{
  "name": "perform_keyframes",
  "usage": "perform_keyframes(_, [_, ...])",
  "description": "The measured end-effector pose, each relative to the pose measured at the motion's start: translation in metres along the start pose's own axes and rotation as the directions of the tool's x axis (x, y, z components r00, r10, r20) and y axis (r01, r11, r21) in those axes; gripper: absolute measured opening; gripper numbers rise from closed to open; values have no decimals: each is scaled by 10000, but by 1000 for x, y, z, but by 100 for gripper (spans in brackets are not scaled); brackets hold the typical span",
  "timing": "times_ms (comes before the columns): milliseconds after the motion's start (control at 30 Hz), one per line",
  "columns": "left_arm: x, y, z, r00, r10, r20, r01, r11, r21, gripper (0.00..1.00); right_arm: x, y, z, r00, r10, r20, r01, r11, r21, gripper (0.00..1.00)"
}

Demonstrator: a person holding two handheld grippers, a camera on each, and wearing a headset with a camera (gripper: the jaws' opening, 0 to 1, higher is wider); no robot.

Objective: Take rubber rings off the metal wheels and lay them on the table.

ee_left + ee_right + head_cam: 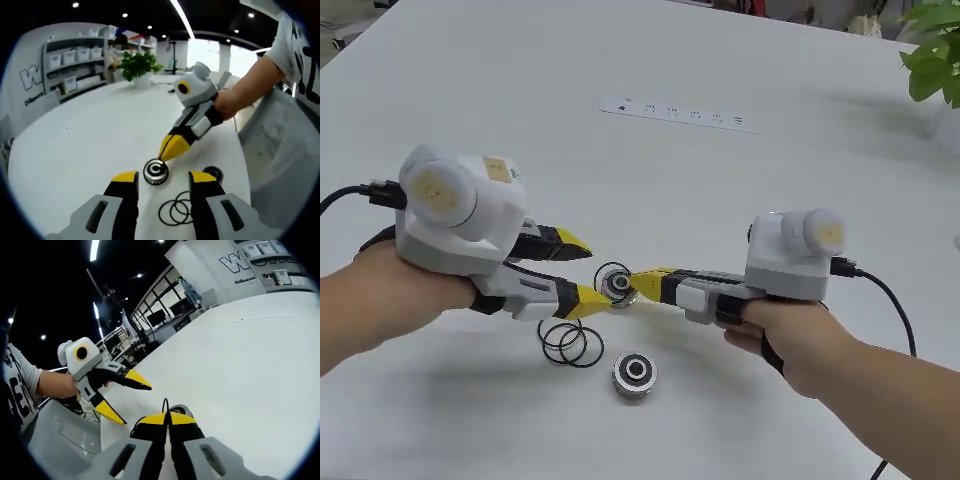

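Over the middle of the white table (740, 200) we've got both grippers nose to nose around one metal wheel (619, 286). The right gripper (638, 285) has its jaws pressed together, and in the right gripper view a thin black rubber ring (165, 405) sticks up from between the yellow tips, so it looks pinched there, with the wheel sitting right behind them. From the head view that ring seems to loop loosely around the wheel rather than hugging it, though it's too small for us to be sure.

The left gripper (586, 274) is spread wide and holds nothing. Its lower tip is just beside the wheel and its upper tip is up and away from it. In the left gripper view the wheel sits just past the gap between the two tips, and the other gripper's point touches it from the far side.

Closer to us, a little bunch of loose rings (571, 344) lies flat on the table, overlapping each other. A second wheel (634, 372) sits just beside them. Farther back there's a white power strip (678, 113), and a green plant (932, 55) pokes in at the far right corner.
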State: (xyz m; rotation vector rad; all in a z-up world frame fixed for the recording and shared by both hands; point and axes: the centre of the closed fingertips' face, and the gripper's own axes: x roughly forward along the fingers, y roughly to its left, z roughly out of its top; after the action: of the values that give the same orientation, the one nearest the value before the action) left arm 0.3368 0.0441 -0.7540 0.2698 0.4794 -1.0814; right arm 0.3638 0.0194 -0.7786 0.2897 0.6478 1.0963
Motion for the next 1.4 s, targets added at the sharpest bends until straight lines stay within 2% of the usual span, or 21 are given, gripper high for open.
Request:
perform_keyframes(133, [-6, -3, 3, 9997, 52, 251, -51, 10000, -31, 45, 1, 4, 2, 9999, 125, 25, -125, 9999, 52, 0])
perform_keyframes(367, [-17, -8, -2, 9995, 44, 318, -45, 10000, 20, 49, 5, 16, 5, 9991, 430, 54, -431, 9990, 102, 0])
perform_keyframes(667, [-32, -2, -9, 9980, 398, 491, -390, 9991, -159, 55, 13, 31, -1, 9966, 803, -182, -802, 9967, 92, 0])
perform_keyframes(967, [-36, -3, -15, 9972, 487, 560, -466, 9982, -387, 58, 21, 39, -9, 9918, 1199, -440, -1191, 9927, 210, 0])
perform_keyframes(1167, [-37, -4, -22, 9975, 501, 497, -475, 9975, -521, 58, 23, 41, -16, 9886, 1344, -681, -1323, 9906, 350, 0])
perform_keyframes(1400, [-38, -4, -24, 9973, 544, 488, -515, 9969, -592, 59, 23, 43, -25, 9841, 1471, -994, -1402, 9874, 729, 0])
